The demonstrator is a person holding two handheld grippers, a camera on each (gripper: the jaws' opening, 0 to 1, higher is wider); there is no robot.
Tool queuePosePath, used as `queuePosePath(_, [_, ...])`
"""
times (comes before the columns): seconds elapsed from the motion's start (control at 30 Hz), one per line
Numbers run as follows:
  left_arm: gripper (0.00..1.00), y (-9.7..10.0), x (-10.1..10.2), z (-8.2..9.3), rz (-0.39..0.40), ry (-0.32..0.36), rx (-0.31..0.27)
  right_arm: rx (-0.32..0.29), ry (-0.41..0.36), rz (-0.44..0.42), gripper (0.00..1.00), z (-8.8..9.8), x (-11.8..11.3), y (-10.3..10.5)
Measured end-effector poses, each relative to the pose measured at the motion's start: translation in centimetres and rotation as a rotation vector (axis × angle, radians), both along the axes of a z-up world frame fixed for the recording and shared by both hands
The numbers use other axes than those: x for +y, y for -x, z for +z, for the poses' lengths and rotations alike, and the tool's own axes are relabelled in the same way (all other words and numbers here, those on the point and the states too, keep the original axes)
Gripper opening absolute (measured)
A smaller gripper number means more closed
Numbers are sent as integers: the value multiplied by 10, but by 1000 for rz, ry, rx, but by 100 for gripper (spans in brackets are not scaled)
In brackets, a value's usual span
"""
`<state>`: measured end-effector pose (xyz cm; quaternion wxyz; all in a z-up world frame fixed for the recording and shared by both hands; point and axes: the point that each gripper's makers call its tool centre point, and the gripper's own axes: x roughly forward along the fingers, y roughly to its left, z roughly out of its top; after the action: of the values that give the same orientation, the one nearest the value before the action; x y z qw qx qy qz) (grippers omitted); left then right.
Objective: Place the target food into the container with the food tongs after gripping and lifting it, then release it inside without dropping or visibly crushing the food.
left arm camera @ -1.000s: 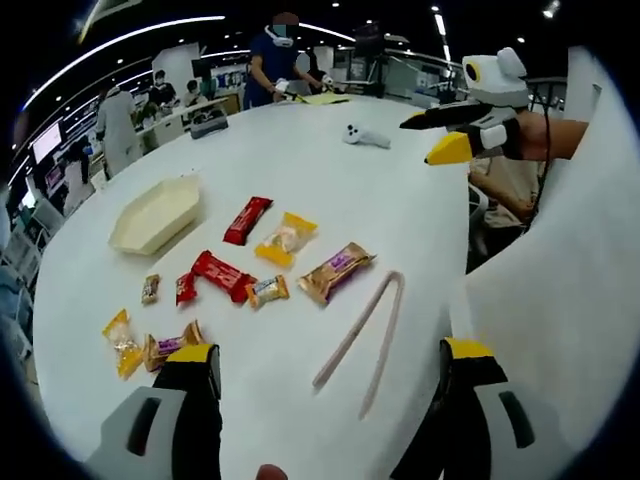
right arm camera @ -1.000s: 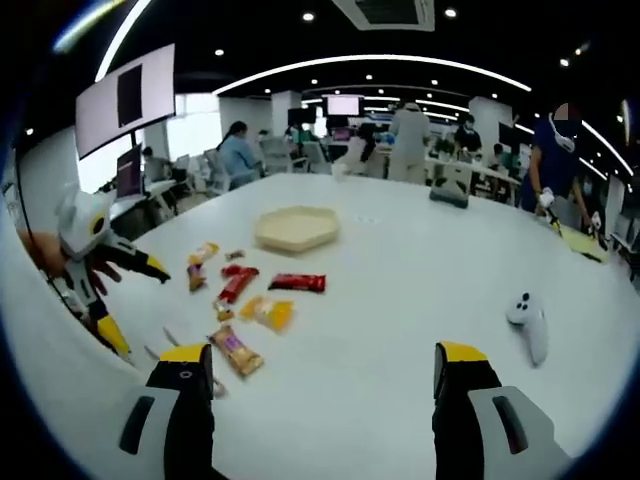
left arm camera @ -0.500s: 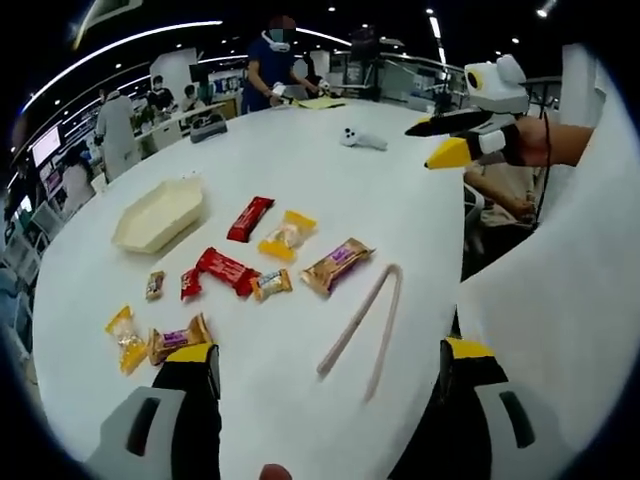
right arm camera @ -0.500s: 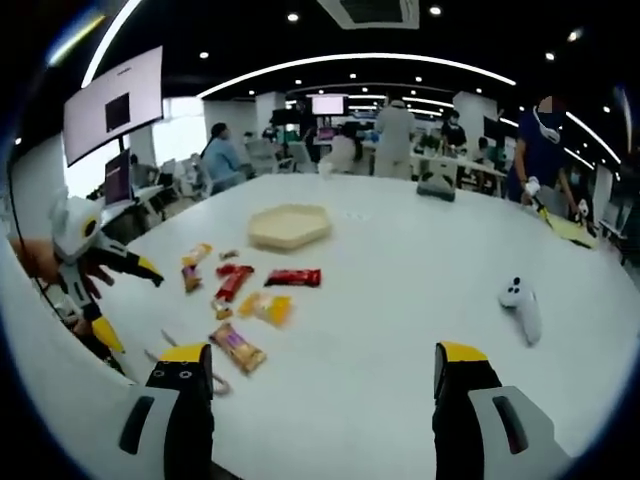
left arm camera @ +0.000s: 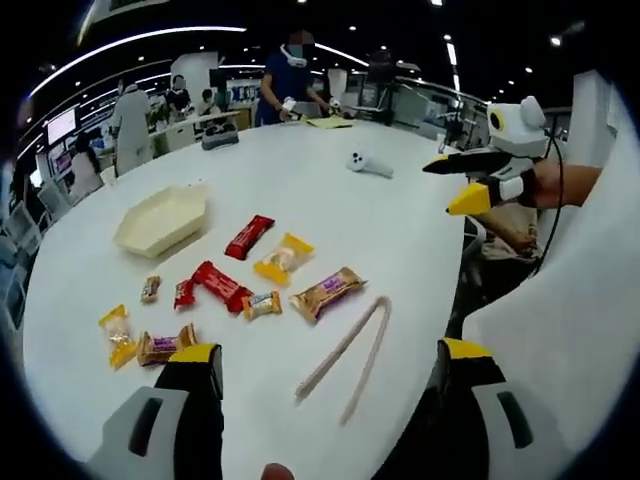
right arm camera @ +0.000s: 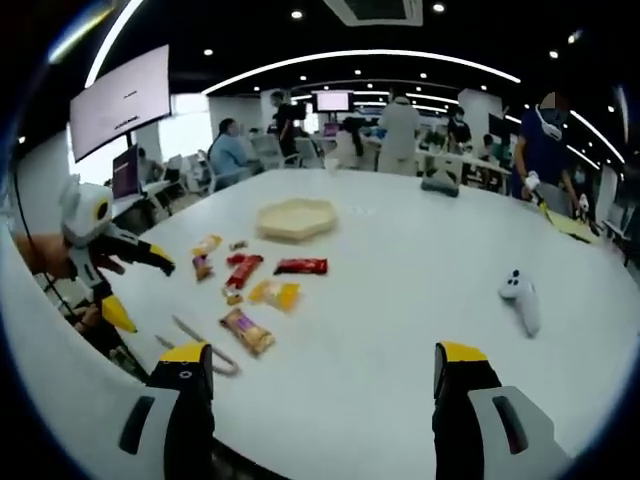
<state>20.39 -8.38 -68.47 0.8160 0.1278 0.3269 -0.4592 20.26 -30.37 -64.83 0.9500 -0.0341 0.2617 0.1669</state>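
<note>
In the left gripper view, your left gripper [left arm camera: 330, 385] hangs wide open and empty above a big white round table [left arm camera: 400, 225]. The pink food tongs [left arm camera: 345, 356] lie between its jaws, snack packets [left arm camera: 325, 292] are scattered beyond, and the cream tray [left arm camera: 160, 217] sits farther off. Your right gripper [left arm camera: 478, 180] hovers at the table's edge.

In the right gripper view, your right gripper [right arm camera: 325, 385] gapes, holding nothing. A white controller [right arm camera: 522, 298] lies apart from the snacks. People work at desks under ceiling lights.

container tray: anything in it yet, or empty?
Empty. The cream container shows a bare inside in the left gripper view; the snacks and the food tongs lie on the table.
</note>
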Motion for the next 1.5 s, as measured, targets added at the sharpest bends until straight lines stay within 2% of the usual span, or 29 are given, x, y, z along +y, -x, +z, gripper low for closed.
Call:
queuePosePath(0.3, [89,10,16,-2,41,-25,4,-21,-7,23,93,3,2,-5])
queuePosePath(0.7, [88,9,13,0,2,-44,1,-28,-31,-30,92,1,-1,-1])
queuePosePath(1.1, [87,14,8,-7,-37,-63,3,-22,-20,-42,92,0,-4,13])
queuePosePath(1.5, [87,16,7,-7,-46,-72,0,-25,-19,-51,92,0,-8,14])
